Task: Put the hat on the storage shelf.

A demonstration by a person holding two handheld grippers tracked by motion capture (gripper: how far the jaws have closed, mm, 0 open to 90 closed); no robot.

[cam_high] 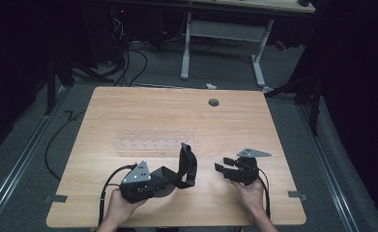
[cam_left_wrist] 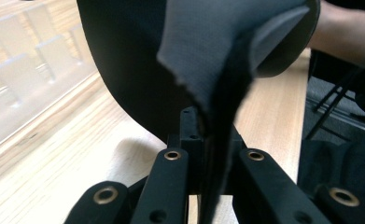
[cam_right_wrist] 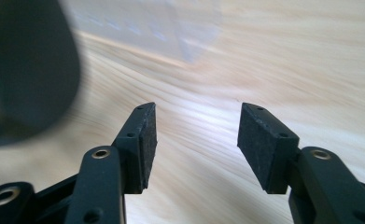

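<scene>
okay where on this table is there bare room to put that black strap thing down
The wood is bare along the far edge around the cable hole, down the left side beside the clear plastic tray, and on the right, past the right gripper. It is crowded in the near middle, where the left gripper pinches the black fabric strap, just in front of the tray.

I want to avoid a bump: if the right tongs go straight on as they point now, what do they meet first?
Probably the black strap: the right tongs, open and empty, point left toward it over bare table. Depth is unclear.
</scene>
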